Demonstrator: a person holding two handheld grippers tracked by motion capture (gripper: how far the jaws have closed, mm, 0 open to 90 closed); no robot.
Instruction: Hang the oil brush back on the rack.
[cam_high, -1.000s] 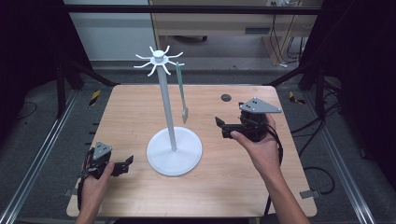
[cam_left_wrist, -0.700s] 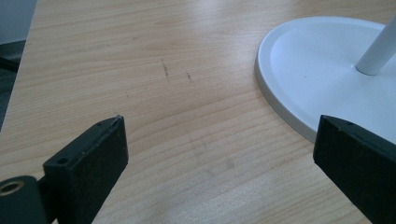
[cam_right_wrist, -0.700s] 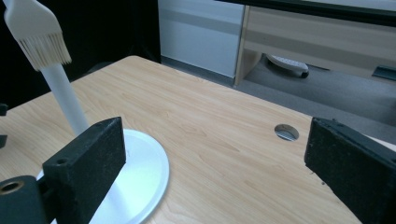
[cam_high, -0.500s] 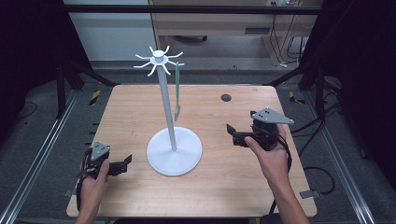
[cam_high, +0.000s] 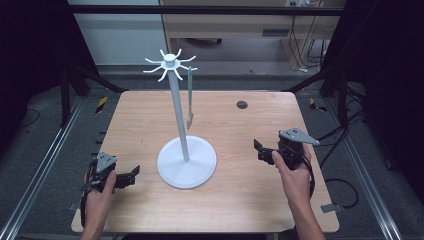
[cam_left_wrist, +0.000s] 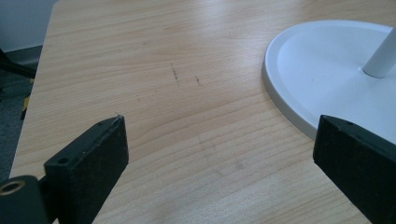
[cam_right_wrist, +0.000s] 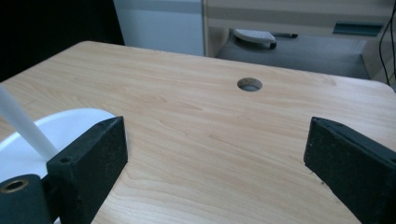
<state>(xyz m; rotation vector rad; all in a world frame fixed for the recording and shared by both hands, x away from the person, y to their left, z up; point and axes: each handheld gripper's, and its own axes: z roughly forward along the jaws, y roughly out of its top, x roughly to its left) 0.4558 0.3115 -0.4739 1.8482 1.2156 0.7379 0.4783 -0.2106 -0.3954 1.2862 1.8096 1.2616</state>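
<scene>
While both hand-held grippers gape empty, wooden table holds white stand.

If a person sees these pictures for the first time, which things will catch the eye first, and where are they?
The tall white stand in the middle of the wooden table stands out first, with its crown of hooks on top and a thin grey utensil hanging from one. Next come the hand-held left gripper near the front left corner and right gripper at the right side, both with jaws open and empty.

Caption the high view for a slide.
Two open hand-held grippers, left and right, flank a white hook stand with one grey utensil hanging, on a wooden table.
</scene>
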